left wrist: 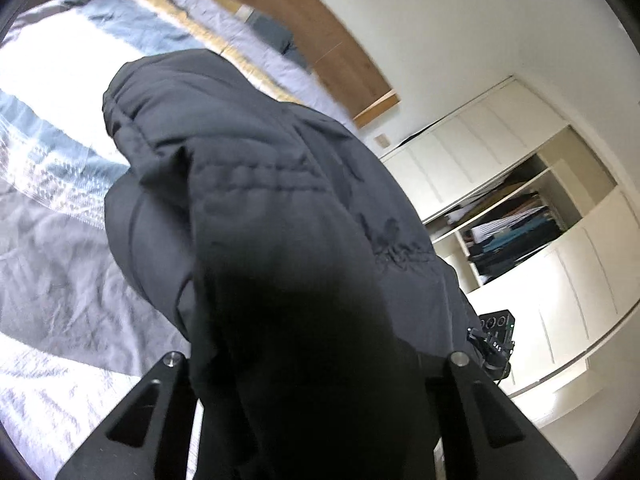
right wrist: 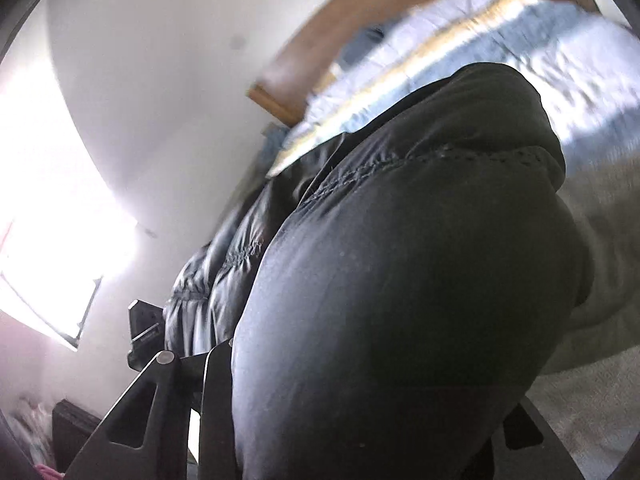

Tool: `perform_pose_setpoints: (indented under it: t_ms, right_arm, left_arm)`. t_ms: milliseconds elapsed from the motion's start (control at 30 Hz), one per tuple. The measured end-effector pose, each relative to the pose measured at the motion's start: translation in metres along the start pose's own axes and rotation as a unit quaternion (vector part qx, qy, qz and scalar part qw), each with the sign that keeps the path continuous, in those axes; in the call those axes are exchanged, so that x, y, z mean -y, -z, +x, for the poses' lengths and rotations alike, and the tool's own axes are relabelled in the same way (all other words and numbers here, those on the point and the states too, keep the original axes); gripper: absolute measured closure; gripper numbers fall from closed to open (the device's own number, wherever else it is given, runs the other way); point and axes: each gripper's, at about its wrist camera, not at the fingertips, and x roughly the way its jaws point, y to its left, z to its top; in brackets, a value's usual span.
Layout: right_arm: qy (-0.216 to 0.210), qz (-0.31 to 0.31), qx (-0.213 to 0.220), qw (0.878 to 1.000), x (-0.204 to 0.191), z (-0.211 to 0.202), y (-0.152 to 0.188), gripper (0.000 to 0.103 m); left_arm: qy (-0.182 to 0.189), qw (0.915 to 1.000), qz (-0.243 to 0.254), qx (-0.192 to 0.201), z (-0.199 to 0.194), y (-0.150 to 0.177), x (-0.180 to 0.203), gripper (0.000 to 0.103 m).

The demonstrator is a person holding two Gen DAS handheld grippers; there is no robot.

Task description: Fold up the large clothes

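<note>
The left gripper points out over the bed, tilted so the room leans, and its two fingers clamp a thick bunch of the black padded jacket. The jacket rises from between the jaws and hangs out in front over the striped bedcover. The right gripper is also tilted and holds another part of the same jacket, the puffy cloth bulging between its fingers and hiding the right one almost wholly. Only the left view shows the open white wardrobe with stacked clothes; only the right view shows the bright window. Both catch the wooden headboard.
</note>
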Motion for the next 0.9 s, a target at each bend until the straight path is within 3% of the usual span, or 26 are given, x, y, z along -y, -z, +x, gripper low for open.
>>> perform_pose_setpoints:
  t_ms: [167, 267, 300, 400, 500, 533, 600, 733, 900]
  right_arm:
    - [-0.033, 0.000, 0.004, 0.999, -0.027, -0.025, 0.023, 0.066]
    - [-0.030, 0.014, -0.006, 0.999, -0.014, -0.023, 0.047, 0.066]
    - [-0.028, 0.020, -0.009, 0.999, -0.009, -0.019, 0.051, 0.066]
    - [0.019, 0.055, -0.037, 0.998, 0.029, 0.007, 0.080, 0.066]
    - [0.063, 0.088, -0.044, 0.993, 0.063, 0.011, 0.098, 0.060]
    - [0.075, 0.097, -0.043, 0.992, 0.072, 0.008, 0.102, 0.057]
    - [0.112, 0.100, -0.044, 0.988, 0.084, -0.002, 0.108, 0.035]
    - [0.156, 0.100, -0.032, 0.982, 0.100, -0.025, 0.104, 0.025]
    - [0.262, 0.061, -0.039, 0.962, 0.080, -0.055, 0.088, 0.023]
  left_arm:
    - [0.003, 0.9999, 0.007, 0.010, -0.043, 0.022, 0.011, 0.080]
    - [-0.019, 0.9998, 0.004, -0.005, -0.049, 0.043, 0.000, 0.080]
    - [-0.044, 0.9989, 0.005, -0.016, -0.041, 0.051, -0.011, 0.080]
    - [-0.099, 0.9939, 0.004, -0.049, -0.023, 0.073, -0.040, 0.079]
    - [-0.143, 0.9873, -0.006, -0.068, -0.019, 0.087, -0.072, 0.067]
    - [-0.147, 0.9867, -0.014, -0.068, -0.023, 0.086, -0.079, 0.060]
    - [-0.157, 0.9850, -0.027, -0.068, -0.036, 0.085, -0.089, 0.052]
    - [-0.156, 0.9844, -0.053, -0.060, -0.056, 0.073, -0.106, 0.049]
    - [-0.186, 0.9801, -0.055, -0.042, -0.097, 0.069, -0.121, 0.045]
